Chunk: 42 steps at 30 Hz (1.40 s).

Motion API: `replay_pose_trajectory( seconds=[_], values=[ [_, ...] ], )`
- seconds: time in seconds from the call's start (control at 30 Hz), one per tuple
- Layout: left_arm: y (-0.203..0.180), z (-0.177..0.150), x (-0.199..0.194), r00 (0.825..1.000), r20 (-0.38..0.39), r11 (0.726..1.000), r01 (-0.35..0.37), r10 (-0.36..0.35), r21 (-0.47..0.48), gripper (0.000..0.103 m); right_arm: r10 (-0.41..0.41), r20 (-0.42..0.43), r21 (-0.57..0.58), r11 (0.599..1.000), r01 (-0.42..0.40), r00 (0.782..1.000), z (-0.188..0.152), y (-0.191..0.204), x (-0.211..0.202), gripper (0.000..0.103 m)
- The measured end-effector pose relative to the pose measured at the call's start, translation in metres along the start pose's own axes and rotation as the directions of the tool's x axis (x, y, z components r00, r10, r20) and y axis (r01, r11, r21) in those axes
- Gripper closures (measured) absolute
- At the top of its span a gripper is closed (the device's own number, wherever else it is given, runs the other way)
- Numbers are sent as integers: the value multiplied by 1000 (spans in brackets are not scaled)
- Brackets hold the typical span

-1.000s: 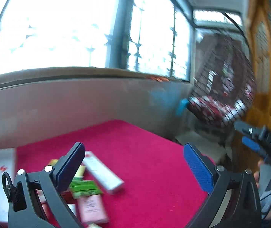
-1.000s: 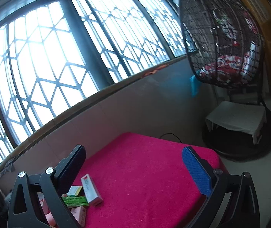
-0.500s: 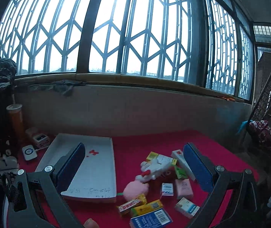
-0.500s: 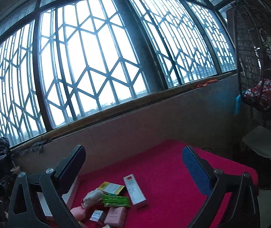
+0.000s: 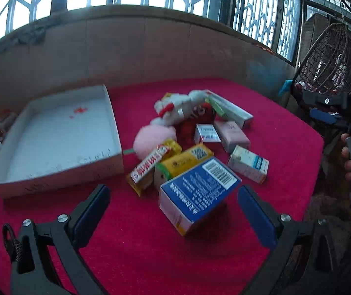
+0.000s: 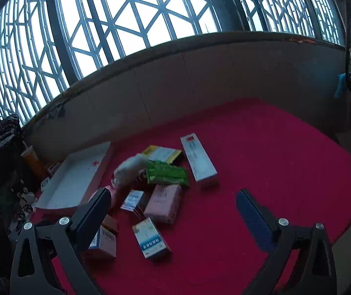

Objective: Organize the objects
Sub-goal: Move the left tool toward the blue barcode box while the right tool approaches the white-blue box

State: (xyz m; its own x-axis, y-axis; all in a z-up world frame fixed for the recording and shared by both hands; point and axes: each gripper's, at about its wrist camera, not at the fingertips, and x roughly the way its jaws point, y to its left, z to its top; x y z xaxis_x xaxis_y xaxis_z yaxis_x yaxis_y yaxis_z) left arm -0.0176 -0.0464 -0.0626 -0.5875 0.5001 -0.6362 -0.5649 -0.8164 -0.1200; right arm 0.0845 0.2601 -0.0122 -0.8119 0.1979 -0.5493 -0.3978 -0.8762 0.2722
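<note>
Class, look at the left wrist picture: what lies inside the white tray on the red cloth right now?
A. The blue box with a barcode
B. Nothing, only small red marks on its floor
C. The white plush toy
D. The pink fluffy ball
B: the white tray shows a bare floor, while the blue box, pink fluffy ball and white plush toy lie on the red cloth beside it.

Straight ahead of the left gripper's dark blue pads (image 5: 255,217) lies a blue box (image 5: 197,191) with white print and a barcode, on a crimson cloth (image 5: 150,245). Beyond it sit a yellow box (image 5: 182,162), a pink puff (image 5: 154,140) and a white plush (image 5: 175,108) with red trim. Further left, the tray (image 5: 54,132) is white with red marks. Past the right gripper lies a green packet (image 6: 166,173).
</note>
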Motion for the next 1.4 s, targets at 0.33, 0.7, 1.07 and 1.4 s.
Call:
replay_pose_trajectory(
  seconds=[0.33, 0.7, 1.07, 1.4],
  values=[
    [0, -1, 40, 973, -144, 983, 183, -178, 21, 0, 8, -129, -12, 1000, -10, 992, -22, 0, 28, 0],
    [-28, 1, 53, 959, -193, 964, 232, -206, 127, 4, 14, -181, 68, 998, -1, 983, -32, -16, 40, 0],
    [-57, -9, 32, 955, -166, 939, 276, -245, 206, 6, 16, -206, 75, 997, -1, 979, -38, -17, 44, 0],
    [-60, 5, 50, 942, -205, 935, 303, -265, 186, 6, 9, -227, 81, 997, 10, 974, -44, -16, 48, 0]
  ],
)
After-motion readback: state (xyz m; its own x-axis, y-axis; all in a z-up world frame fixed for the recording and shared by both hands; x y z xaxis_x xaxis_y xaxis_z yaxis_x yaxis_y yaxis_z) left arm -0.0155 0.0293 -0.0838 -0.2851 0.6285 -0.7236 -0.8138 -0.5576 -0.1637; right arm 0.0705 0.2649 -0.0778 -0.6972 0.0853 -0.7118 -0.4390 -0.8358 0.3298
